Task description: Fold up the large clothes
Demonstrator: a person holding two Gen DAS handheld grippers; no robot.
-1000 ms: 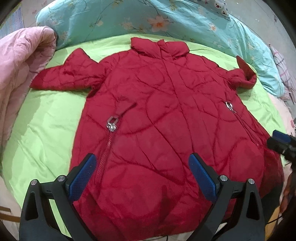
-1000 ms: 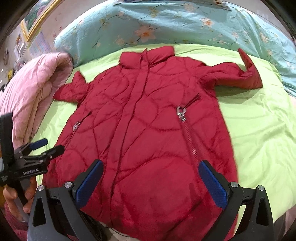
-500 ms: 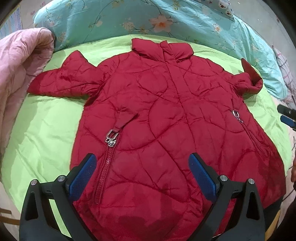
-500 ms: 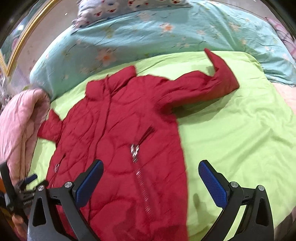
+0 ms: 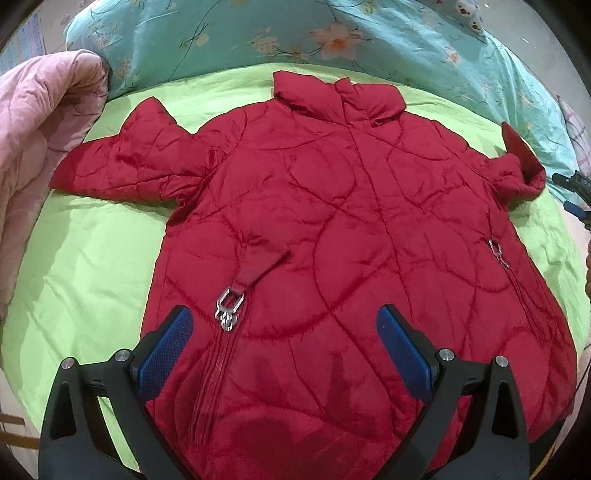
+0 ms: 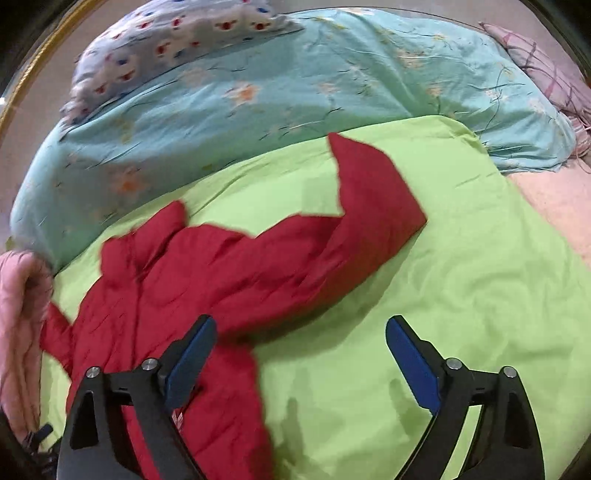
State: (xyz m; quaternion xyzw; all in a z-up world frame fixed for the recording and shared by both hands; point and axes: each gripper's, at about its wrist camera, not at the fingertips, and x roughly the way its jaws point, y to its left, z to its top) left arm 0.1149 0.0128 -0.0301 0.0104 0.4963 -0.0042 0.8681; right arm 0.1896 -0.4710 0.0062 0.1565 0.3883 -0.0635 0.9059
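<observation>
A red quilted jacket [image 5: 332, 229] lies flat, front up, on the lime-green sheet [image 5: 85, 258], collar toward the far pillows and both sleeves spread. My left gripper [image 5: 284, 339] hovers open over its lower front, beside the metal zipper pull [image 5: 229, 310], holding nothing. In the right wrist view the jacket [image 6: 177, 295] fills the left half, its right sleeve [image 6: 369, 214] stretching out over the sheet. My right gripper [image 6: 301, 350] hangs above the sheet just off the jacket's side; its jaws are closing with only air and the jacket's edge below them. The right gripper's tips [image 5: 572, 188] show at the left wrist view's right edge.
A turquoise floral duvet [image 5: 295, 33] lies across the head of the bed, with a patterned pillow [image 6: 166, 48] behind it. A pink quilt [image 5: 33, 140] is bunched on the left. A pink checked pillow [image 6: 543, 62] sits far right. Bare green sheet [image 6: 480, 277] spreads right of the jacket.
My right gripper has swung far to the right, from over the jacket's lower front to beside its right sleeve, rolling as it went. The left gripper crept forward over the jacket.
</observation>
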